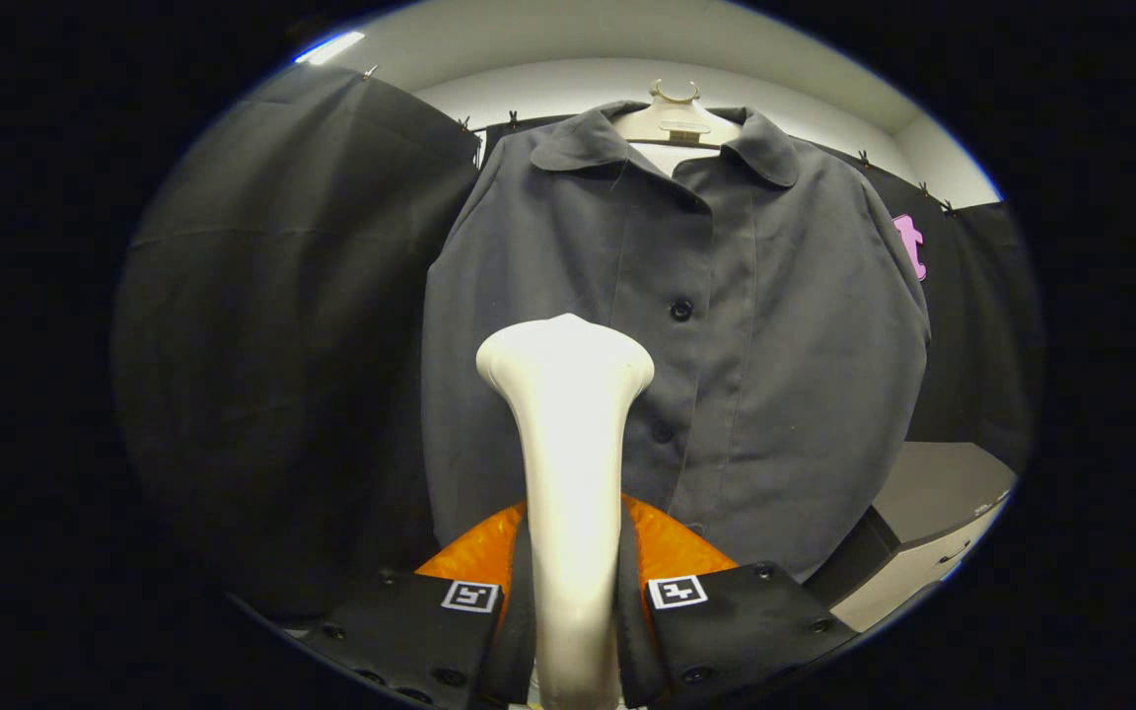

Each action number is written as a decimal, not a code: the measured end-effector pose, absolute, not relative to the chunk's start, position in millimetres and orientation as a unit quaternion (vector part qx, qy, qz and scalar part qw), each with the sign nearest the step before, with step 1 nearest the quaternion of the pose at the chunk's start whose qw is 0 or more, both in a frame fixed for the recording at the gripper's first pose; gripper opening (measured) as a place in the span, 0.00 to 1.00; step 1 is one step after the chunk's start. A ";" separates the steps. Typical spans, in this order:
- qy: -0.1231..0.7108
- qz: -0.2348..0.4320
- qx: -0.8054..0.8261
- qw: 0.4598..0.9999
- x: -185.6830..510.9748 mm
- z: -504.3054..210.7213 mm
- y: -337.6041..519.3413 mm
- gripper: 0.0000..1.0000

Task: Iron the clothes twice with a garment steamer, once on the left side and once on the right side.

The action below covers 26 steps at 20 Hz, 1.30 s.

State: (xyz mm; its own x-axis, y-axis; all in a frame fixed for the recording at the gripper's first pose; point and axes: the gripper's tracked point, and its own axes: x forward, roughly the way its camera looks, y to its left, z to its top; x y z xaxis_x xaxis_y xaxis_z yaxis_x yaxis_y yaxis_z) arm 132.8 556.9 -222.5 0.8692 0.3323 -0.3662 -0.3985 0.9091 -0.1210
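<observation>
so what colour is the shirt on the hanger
Dark grey shirt with dark buttons, seen in the gripper view.

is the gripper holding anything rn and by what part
Yes: the gripper is shut on the garment steamer, both fingers pressing its slim handle, head up before the shirt.

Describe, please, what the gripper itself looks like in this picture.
The gripper has two broad, flat finger blocks, each carrying a small square black-and-white marker and dotted with round screw heads. An orange body part shows between and behind them.
</observation>
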 end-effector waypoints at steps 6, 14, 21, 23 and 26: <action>0.209 0.196 -0.101 0.953 112.6 -264.8 553.5 0.41; 0.255 0.189 -0.110 0.942 93.6 -309.3 541.6 0.41; 0.250 0.190 -0.107 0.943 82.8 -303.0 539.3 0.42; 0.237 0.195 -0.105 0.946 77.5 -286.9 540.5 0.41; 0.214 0.202 -0.096 0.951 68.4 -259.0 543.4 0.41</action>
State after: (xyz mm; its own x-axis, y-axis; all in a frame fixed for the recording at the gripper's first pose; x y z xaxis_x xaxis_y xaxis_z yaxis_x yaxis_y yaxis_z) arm 68.4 543.4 -259.0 0.8266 0.3432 -0.4461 -0.4254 0.8999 -0.0958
